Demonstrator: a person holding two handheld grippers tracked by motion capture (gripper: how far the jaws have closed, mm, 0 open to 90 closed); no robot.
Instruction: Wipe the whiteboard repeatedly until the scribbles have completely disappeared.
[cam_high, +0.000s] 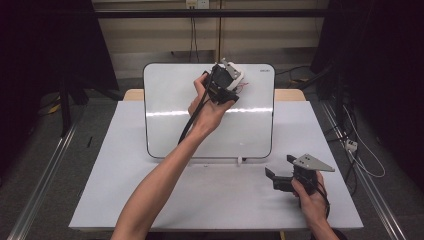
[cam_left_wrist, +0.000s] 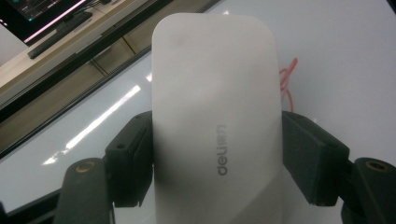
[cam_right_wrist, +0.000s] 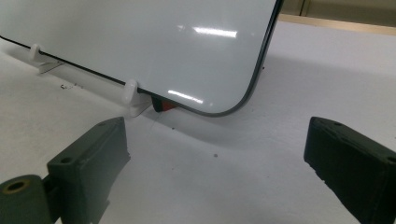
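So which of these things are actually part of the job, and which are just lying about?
In use:
- white Deli eraser, clamped in the left gripper
- whiteboard it is held over
- red marks on the board

Lying about:
- right gripper, open, low over the table
- white holder clips at the board's lower edge
- small red thing under the board

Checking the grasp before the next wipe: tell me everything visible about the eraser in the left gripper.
The eraser is a white, rounded oblong with a smooth matte shell that looks plastic, with grey "deli" lettering on its back. The left gripper clamps it across its width, black pads pressing both long sides. It is held against the upper part of the whiteboard, beside faint red marks. Its wiping face is hidden.
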